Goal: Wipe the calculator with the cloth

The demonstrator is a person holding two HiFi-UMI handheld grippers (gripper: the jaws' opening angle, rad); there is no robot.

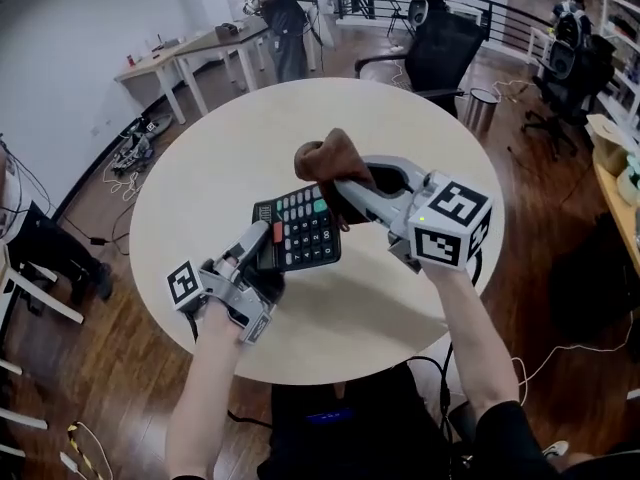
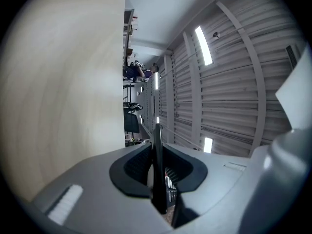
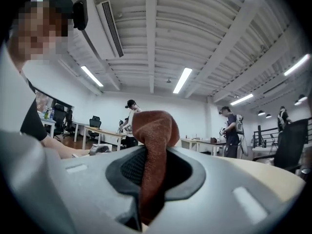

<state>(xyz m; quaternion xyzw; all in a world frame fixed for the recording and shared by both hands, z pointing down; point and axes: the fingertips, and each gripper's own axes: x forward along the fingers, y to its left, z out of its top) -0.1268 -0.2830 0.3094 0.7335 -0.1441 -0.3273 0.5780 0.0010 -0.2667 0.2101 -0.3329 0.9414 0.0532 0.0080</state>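
**Ana:** Fingers of the left gripper (image 1: pixel 258 242), what are they doing?

**Ben:** They are clamped on the calculator (image 1: pixel 300 230), at its lower left edge. In the left gripper view the calculator (image 2: pixel 158 145) stands edge-on between the two pads, and both press against it.

**Ana:** And where does the calculator sit?

**Ben:** It is held over the middle of the round desk (image 1: pixel 190 198), with its key side turned up toward the head view. I cannot tell whether any part of it touches the desk.

**Ana:** What comes next to the right?

**Ben:** The brown cloth (image 1: pixel 325 158), bunched up at the calculator's upper right corner and overlapping its edge there.

**Ana:** Who holds it?

**Ben:** The right gripper (image 1: pixel 350 196). Its fingers are closed on the cloth. In the right gripper view a thick fold of cloth (image 3: pixel 153 130) rises from between the pads and curls over at the top.

**Ana:** Anything further right?

**Ben:** That gripper's marker cube (image 1: pixel 450 223), just past the desk's right half. A black office chair (image 1: pixel 440 53) stands beyond the far rim.
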